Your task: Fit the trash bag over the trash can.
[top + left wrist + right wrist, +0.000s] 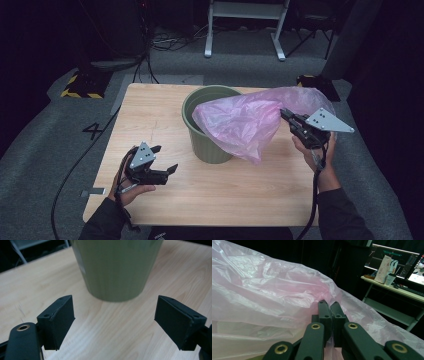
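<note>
Pink translucent plastic bag (245, 122), crinkled and billowing, hangs partly over the rim of a round olive-green plastic bin (207, 127) that stands upright near the middle of a light wooden table (165, 200). Part of the bag drapes down the bin's right side, and part spreads above its opening.

At the right of the high view, the right gripper (286, 115) has its black jaws clamped together on the bag's edge, holding the film up off the table beside the bin. In the right gripper view the two jaws (331, 308) meet tip to tip with pink film pinched between them and the bag spreading wide to the left.

At the lower left, the left gripper (164, 159) is held above the table, near the bin but apart from it. In the left gripper view its jaws (122, 322) stand wide apart with nothing between them, pointing at the bin's lower wall (115, 270).
</note>
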### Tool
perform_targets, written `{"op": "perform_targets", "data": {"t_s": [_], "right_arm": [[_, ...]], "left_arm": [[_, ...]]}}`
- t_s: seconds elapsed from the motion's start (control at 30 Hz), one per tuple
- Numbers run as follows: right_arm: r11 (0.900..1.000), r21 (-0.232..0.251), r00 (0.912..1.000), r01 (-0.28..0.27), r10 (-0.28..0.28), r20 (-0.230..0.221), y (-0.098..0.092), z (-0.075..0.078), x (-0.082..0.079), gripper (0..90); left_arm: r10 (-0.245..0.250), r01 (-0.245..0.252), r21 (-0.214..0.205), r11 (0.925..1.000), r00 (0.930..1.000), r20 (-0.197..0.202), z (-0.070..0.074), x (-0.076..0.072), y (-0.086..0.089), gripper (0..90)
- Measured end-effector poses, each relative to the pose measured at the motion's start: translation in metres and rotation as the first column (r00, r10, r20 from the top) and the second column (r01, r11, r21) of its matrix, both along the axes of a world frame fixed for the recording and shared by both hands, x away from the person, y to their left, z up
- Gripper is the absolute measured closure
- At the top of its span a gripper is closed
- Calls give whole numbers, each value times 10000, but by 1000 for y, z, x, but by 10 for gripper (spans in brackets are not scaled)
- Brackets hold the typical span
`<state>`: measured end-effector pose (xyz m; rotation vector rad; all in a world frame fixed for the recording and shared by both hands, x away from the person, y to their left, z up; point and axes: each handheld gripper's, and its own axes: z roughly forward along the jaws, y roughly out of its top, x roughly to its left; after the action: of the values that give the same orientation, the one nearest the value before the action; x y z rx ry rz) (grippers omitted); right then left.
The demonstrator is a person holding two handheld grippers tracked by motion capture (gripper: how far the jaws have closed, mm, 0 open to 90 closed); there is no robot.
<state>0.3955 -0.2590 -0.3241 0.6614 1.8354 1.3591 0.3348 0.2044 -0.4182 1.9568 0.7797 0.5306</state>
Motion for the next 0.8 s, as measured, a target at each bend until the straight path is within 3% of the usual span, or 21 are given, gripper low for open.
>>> {"op": "perform_targets", "data": {"t_s": [0.1, 0.27, 0.43, 0.47, 0.8], "right_arm": [[9997, -242, 9999, 104, -105, -23, 3, 1, 3, 898], [9987, -460, 9997, 218, -223, -98, 7, 0, 7, 898], [9966, -767, 9991, 311, -333, -270, 13, -2, 12, 898], [9944, -961, 9985, 431, -461, -283, 15, -3, 13, 898], [9899, -1331, 9974, 485, -550, -457, 19, -5, 18, 898]], "left_arm": [[-151, 155, -96, 9998, 9991, 406, 18, 2, -6, 157], [-393, 394, -6, 9992, 9962, 779, 35, 3, -16, 157], [-623, 665, -316, 9973, 9909, 1194, 55, 5, -25, 158], [-615, 686, -426, 9967, 9868, 1498, 63, 6, -29, 162], [-1097, 1228, -668, 9902, 9787, 1734, 97, 24, -61, 167]]}}
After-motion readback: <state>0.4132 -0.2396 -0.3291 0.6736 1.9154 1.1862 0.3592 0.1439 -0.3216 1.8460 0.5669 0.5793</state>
